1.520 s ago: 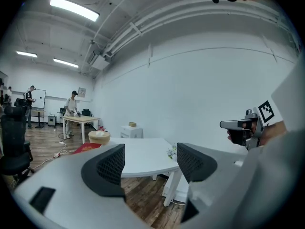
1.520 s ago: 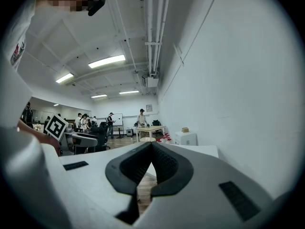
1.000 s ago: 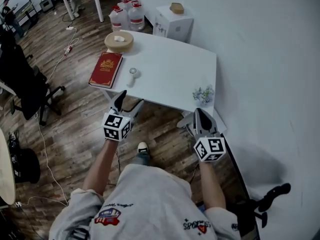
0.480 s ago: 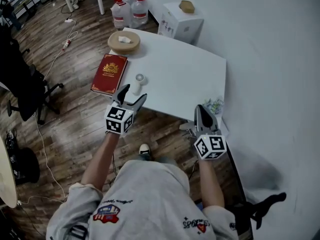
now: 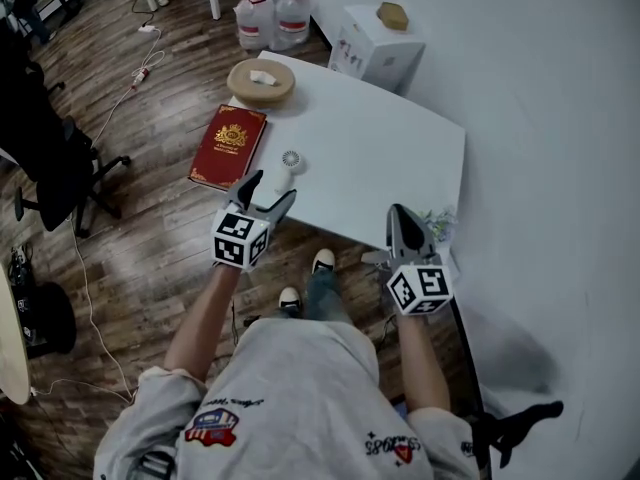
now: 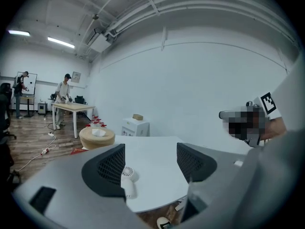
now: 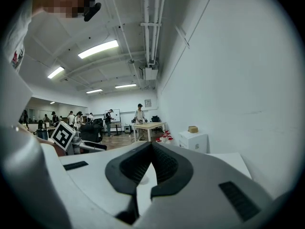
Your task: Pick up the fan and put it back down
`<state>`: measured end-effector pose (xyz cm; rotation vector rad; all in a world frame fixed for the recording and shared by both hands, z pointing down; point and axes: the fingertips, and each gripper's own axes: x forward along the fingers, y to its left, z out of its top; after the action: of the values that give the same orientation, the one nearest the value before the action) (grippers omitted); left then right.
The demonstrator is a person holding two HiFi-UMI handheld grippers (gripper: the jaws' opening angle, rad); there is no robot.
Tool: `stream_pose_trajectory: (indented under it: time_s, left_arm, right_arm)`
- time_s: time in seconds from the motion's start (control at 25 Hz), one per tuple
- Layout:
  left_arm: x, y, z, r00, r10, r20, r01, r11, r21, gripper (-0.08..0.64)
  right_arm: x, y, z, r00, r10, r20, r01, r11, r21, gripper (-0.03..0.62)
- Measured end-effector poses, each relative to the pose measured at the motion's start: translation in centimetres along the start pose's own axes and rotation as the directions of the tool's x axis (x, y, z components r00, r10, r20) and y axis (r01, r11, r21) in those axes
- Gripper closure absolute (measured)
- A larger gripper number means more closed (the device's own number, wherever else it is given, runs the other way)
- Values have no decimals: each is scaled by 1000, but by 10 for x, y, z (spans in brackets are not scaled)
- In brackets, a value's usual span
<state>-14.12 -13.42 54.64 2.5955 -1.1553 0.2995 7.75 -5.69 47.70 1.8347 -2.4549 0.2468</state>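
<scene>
A small white hand fan [image 5: 289, 165] lies flat on the white table [image 5: 370, 158], near its front left edge, beside a red book [image 5: 229, 146]. My left gripper [image 5: 264, 194] hovers open just short of the table edge, a little in front of the fan. In the left gripper view the fan [image 6: 127, 177] shows between the jaws, nearer the left one, with the left gripper [image 6: 150, 163] holding nothing. My right gripper [image 5: 406, 228] hangs shut and empty over the table's front right corner; in the right gripper view the right gripper [image 7: 151, 149] has its tips meeting.
A round wooden box [image 5: 261, 81] with a tissue stands at the table's back left. A crumpled clear wrapper [image 5: 439, 222] lies at the front right corner. A white cabinet [image 5: 376, 46], water jugs [image 5: 278, 15] and an office chair [image 5: 45, 138] surround the table. The person's shoes [image 5: 322, 262] show below.
The person has stepped closer to the table, so the table and fan sit lower and nearer in view. Both grippers have moved forward; the left one now almost reaches the fan.
</scene>
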Motion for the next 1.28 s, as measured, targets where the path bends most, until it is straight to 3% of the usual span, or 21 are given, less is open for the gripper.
stream_pose_trajectory:
  time_s: [0.48,0.8,1.0,1.28]
  left_arm:
    - [60,27,5,998,5,-62,-2,999,43,224]
    - [122,49,-16,985,26,-170,-30,999,-20,224]
    - [154,65,-54,951,45,-305,-66,996,-58,224]
    - [190,80,-117,880,56,-471,-110,990,-87,224]
  right_arm:
    - [81,-34,13,999,50,3,-50,999,4,598]
    - [145,-73,26,995,101,-5,-101,995,-1,598]
    - [173,-97,24,992,125,-21,-125,992,5,598]
    - [200,-130,17,989,143,-28,-142,990,28,598]
